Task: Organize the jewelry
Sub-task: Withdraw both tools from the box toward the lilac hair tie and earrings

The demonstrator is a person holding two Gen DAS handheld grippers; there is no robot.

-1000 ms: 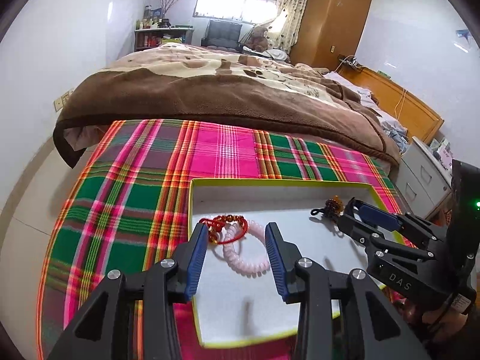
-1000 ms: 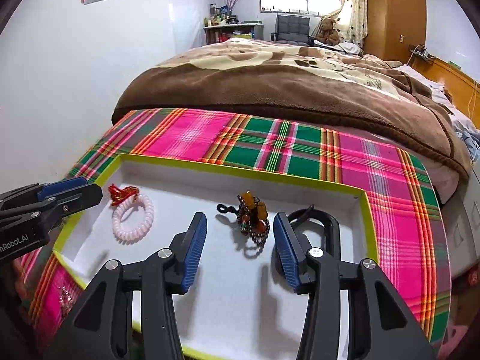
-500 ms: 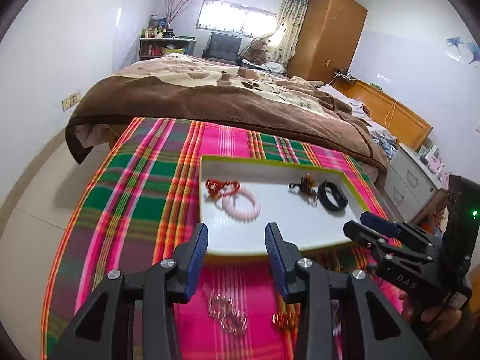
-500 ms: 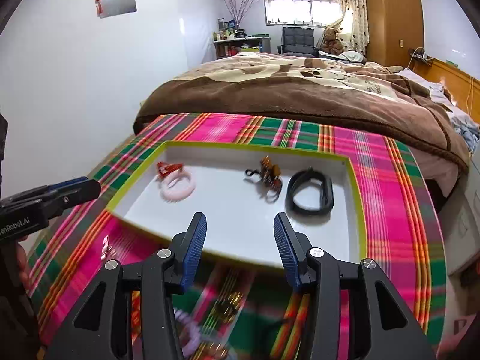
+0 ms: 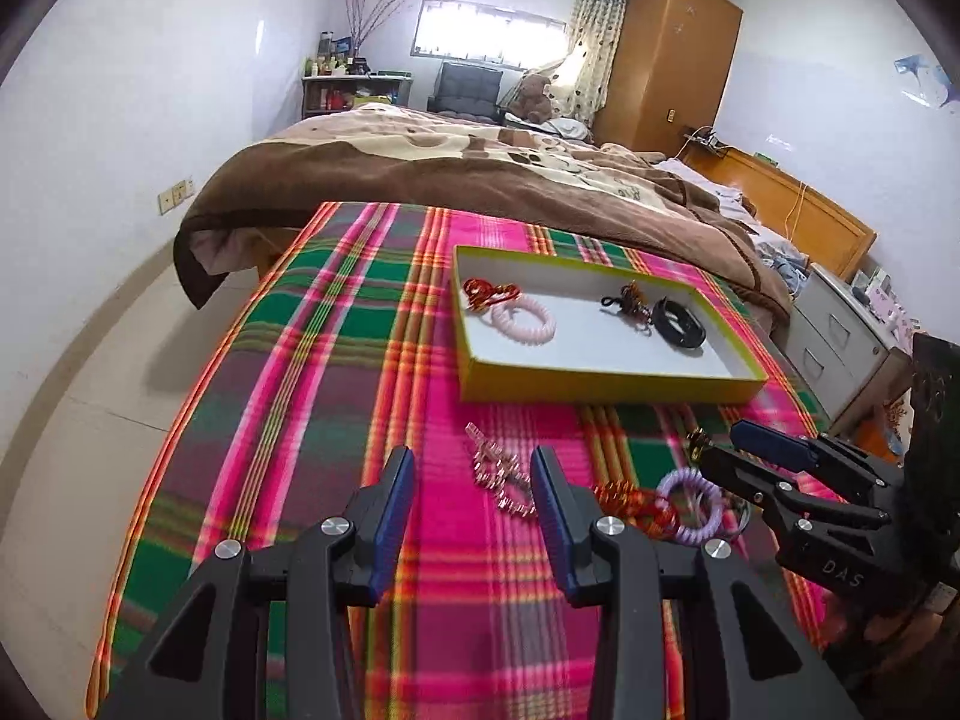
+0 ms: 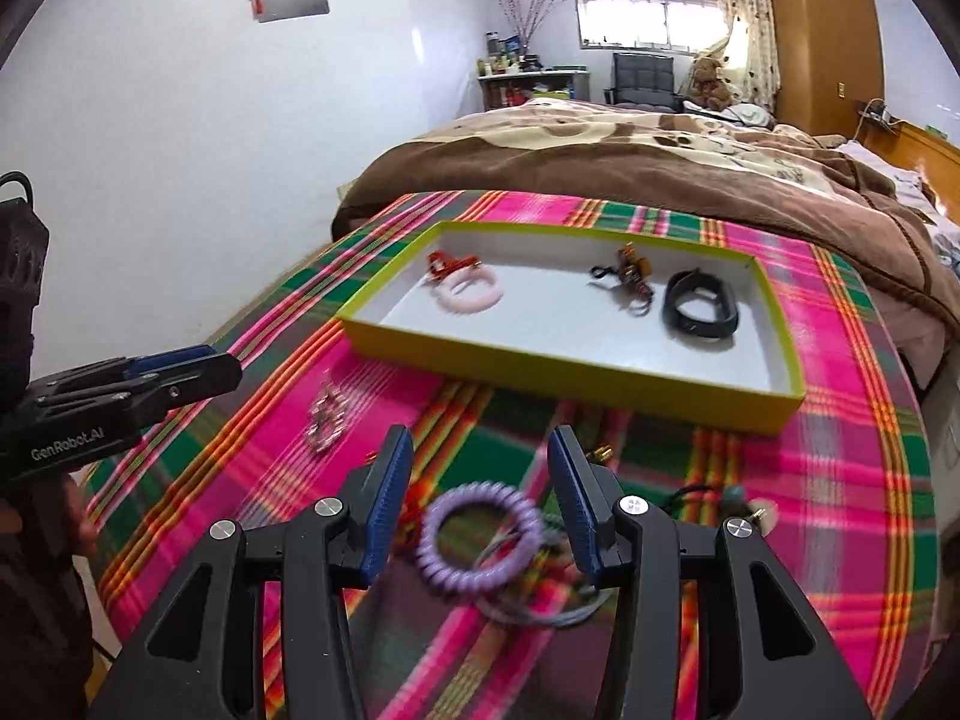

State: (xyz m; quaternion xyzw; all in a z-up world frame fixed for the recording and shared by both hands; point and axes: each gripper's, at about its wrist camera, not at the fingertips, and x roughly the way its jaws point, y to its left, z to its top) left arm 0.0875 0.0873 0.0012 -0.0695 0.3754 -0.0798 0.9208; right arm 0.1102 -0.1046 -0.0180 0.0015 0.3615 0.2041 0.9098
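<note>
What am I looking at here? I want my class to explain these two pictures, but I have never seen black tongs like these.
They are two hand-held grabbing tools, one in each of a person's hands, each carrying a camera that looks along its two fingers. One picture comes from the left claw, the other from the right claw. Both claws are open and hold nothing. On the pink and green plaid cloth sits a shallow white tray with a yellow-green rim, already holding a pink coiled hair tie, a black band and beaded pieces. A purple coiled hair tie and a clear beaded bracelet lie loose on the cloth.
</note>
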